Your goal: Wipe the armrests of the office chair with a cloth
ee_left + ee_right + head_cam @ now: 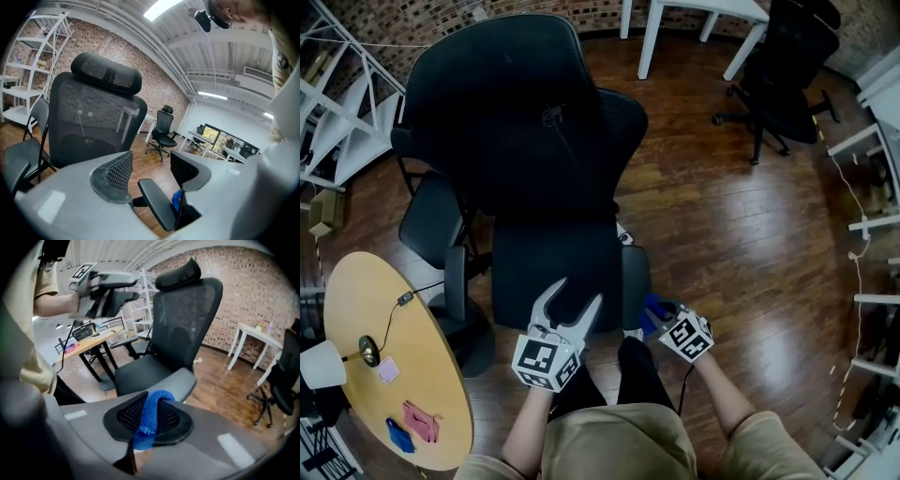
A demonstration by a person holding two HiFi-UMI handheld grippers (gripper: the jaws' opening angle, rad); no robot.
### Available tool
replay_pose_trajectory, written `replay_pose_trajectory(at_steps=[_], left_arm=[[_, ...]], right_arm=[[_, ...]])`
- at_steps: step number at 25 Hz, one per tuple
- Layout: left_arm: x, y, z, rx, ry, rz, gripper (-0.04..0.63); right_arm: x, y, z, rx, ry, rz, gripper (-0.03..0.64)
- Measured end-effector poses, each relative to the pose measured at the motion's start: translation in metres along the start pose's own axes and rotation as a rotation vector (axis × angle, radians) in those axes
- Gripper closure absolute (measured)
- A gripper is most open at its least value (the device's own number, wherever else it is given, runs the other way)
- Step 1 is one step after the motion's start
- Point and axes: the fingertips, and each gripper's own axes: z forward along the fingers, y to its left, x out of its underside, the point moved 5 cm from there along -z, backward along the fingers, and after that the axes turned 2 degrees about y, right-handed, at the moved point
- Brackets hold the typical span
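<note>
Just ahead of the right gripper, whose jaws are clamped on a fold of nubby blue cloth, lies the near end of the office chair's smooth, rounded right-hand armrest, so wiping looks barely begun. Well off to the side of the left gripper, its jaws parted and empty over the front of the seat, the slim dark left-hand armrest probably remains to be wiped.
</note>
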Motion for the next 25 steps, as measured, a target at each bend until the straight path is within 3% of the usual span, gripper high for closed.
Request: replay_pose_trajectory(at_steps=[2,4,8,13,18,21,25], left_arm=[[-0.002,0.006,-0.007,-0.012,-0.013,-0.011,0.353],[-0.003,0.014,-0.013,-0.032,-0.029,-0.031,0.353],[-0.004,0.029,-0.026,-0.070,-0.054,-0.050,0.354],[0.006,0.055,-0.058,-0.136,-0.095,-0.085,0.354],[0.009,0.068,-0.070,-0.144,-0.101,-0.099,0.356],[0.011,0.067,-0.072,-0.141,-0.099,-0.110,0.356],[0.010,0.058,-0.067,-0.123,-0.094,-0.107,0.356]], right_arm=[[-0.042,-0.046,-0.004,0.076,-0.032,-0.045,0.586],[-0.084,-0.081,0.009,0.123,0.002,-0.140,0.586],[-0.132,-0.111,0.073,0.085,0.155,-0.374,0.584],[-0.097,-0.088,0.148,-0.097,0.473,-0.512,0.583],[-0.082,-0.049,0.138,-0.189,0.499,-0.527,0.583],[-0.066,-0.006,0.128,-0.306,0.525,-0.552,0.583],[-0.028,0.054,0.116,-0.458,0.538,-0.500,0.583]])
